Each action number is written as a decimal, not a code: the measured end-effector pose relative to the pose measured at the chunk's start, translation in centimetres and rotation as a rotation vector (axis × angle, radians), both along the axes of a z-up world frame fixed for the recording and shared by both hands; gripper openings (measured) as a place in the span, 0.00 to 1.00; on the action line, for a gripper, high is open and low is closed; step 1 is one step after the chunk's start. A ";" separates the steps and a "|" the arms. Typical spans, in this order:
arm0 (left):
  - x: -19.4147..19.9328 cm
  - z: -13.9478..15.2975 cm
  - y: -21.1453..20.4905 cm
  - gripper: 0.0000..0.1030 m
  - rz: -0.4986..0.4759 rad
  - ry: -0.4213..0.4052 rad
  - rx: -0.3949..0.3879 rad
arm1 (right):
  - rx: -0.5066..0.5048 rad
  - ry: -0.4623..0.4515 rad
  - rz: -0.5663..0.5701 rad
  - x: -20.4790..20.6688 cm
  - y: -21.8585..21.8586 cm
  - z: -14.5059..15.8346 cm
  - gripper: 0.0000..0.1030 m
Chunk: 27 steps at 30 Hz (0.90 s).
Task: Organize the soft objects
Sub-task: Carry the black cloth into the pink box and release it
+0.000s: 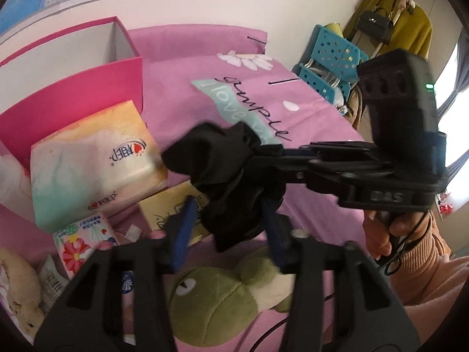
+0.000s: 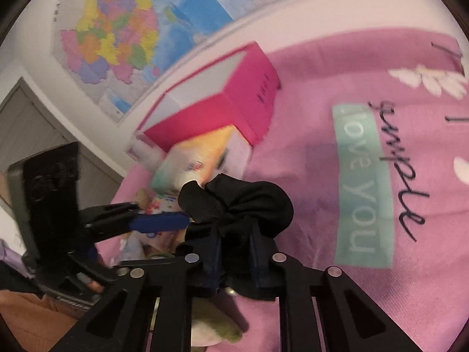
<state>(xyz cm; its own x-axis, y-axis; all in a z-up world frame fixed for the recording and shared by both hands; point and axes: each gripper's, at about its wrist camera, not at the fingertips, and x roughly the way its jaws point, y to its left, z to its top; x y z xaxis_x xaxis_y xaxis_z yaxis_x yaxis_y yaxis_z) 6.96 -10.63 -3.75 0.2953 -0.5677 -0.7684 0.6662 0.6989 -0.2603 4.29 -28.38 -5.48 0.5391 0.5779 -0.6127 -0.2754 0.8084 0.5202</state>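
A crumpled black cloth (image 1: 217,149) hangs over the pink bedspread (image 1: 307,111), held from two sides. In the left wrist view my left gripper (image 1: 231,228) reaches up from below, its blue pads (image 1: 183,234) closed against the cloth's lower part. My right gripper (image 1: 258,161) comes in from the right, held by a hand in an orange sleeve (image 1: 410,249), and pinches the cloth's upper part. In the right wrist view the right gripper (image 2: 234,249) is shut on the black cloth (image 2: 240,202), and the left gripper (image 2: 181,239) meets it from the left.
A green plush frog (image 1: 217,302) lies under the cloth. An open pink box (image 1: 96,67) stands at the back left, with a tissue pack (image 1: 93,158), a yellow box (image 1: 167,208), a floral packet (image 1: 79,240) and a beige plush (image 1: 17,287) in front. A blue rack (image 1: 331,55) stands beyond the bed.
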 end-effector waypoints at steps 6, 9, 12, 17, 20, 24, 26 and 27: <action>-0.9 3.4 1.9 0.32 0.006 -0.082 -0.086 | -0.034 -0.138 0.037 -1.4 1.8 4.5 0.13; -1.1 5.8 3.3 0.32 0.029 -0.141 -0.114 | -0.048 -0.199 0.067 -1.3 2.6 7.0 0.13; -0.6 7.7 4.3 0.32 0.053 -0.196 -0.120 | -0.068 -0.261 0.098 -1.1 3.9 9.3 0.13; 2.2 9.9 5.7 0.32 0.119 -0.234 -0.116 | -0.082 -0.328 0.125 1.3 5.9 12.2 0.13; 4.4 10.3 6.5 0.32 0.161 -0.235 -0.107 | -0.097 -0.346 0.127 3.3 7.0 13.1 0.13; 7.1 10.3 6.7 0.32 0.208 -0.235 -0.078 | -0.113 -0.347 0.122 6.4 8.0 13.7 0.13; 8.4 10.0 6.8 0.32 0.225 -0.226 -0.063 | -0.115 -0.340 0.114 8.0 8.3 13.7 0.13; 8.9 9.9 6.7 0.32 0.231 -0.221 -0.057 | -0.114 -0.333 0.111 8.8 8.5 13.6 0.13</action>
